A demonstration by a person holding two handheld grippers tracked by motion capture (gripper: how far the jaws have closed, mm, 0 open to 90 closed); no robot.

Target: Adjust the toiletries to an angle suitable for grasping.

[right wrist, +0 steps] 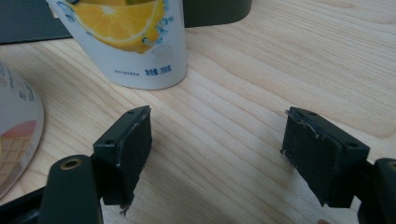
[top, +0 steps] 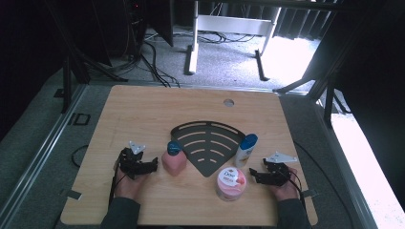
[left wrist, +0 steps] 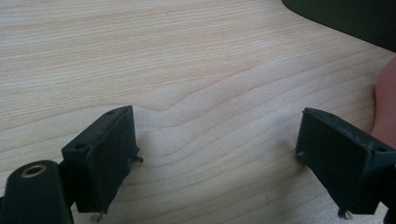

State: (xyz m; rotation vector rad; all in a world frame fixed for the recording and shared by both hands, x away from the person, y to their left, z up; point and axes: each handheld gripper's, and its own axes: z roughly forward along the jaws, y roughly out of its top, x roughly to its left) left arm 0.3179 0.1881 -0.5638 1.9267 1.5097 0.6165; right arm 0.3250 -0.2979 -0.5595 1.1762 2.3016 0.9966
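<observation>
On the wooden table (top: 143, 109) a pink bottle (top: 174, 160) with a blue cap stands left of a dark fan-shaped slotted tray (top: 206, 140). A white bottle (top: 245, 150) with a blue cap and an orange-slice label (right wrist: 130, 28) stands at the tray's right edge. A round pink Dove jar (top: 231, 183) sits in front of the tray. My left gripper (top: 152, 164) rests open just left of the pink bottle, whose edge (left wrist: 386, 107) shows past the right jaw. My right gripper (top: 253, 174) rests open, right of the jar and short of the white bottle, nothing between its jaws.
A cable hole (top: 229, 102) lies near the table's far edge. Bare wood spreads across the far half and the left side of the table. Beyond the table stand a desk frame (top: 229, 28) and floor cables (top: 153, 62). The jar's lid (right wrist: 16, 135) lies left of my right gripper.
</observation>
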